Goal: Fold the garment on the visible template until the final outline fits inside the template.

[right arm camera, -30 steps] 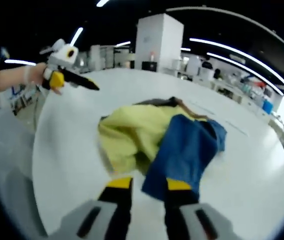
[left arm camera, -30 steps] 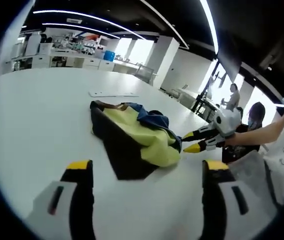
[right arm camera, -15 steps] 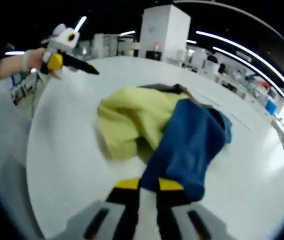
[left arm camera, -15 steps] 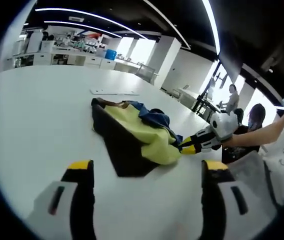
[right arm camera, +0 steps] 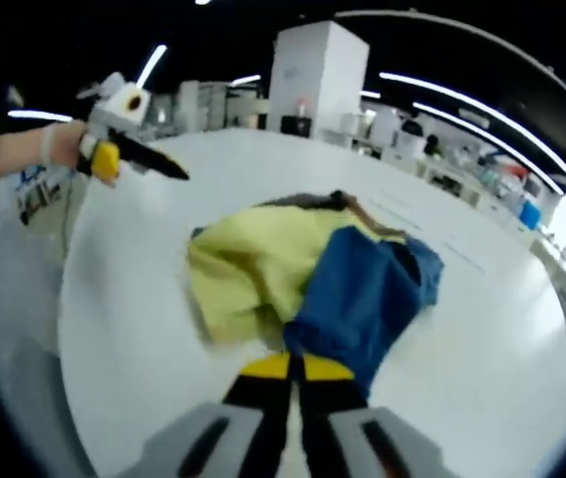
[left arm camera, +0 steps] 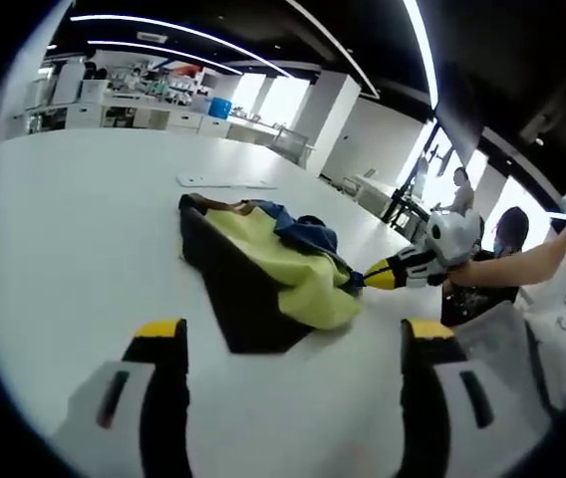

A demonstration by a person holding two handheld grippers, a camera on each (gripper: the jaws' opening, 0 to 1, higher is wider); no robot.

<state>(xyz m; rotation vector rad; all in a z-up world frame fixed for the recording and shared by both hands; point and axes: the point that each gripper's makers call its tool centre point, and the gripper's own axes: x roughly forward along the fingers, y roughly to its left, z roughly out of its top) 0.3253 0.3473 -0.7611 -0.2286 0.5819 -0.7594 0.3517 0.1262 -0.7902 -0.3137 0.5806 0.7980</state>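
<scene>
Both right gripper (right arm camera: 296, 366) jaws pinch the blue garment (right arm camera: 363, 299) edge; left gripper (left arm camera: 293, 334) spread; no readable writing.

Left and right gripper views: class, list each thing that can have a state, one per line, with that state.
Garment: crumpled, not yet folded flat, on the white table.
Black template: flat, partly covered by the garment.
Right gripper: shut on the garment's blue edge.
Left gripper: open, holding nothing, above the table.
</scene>
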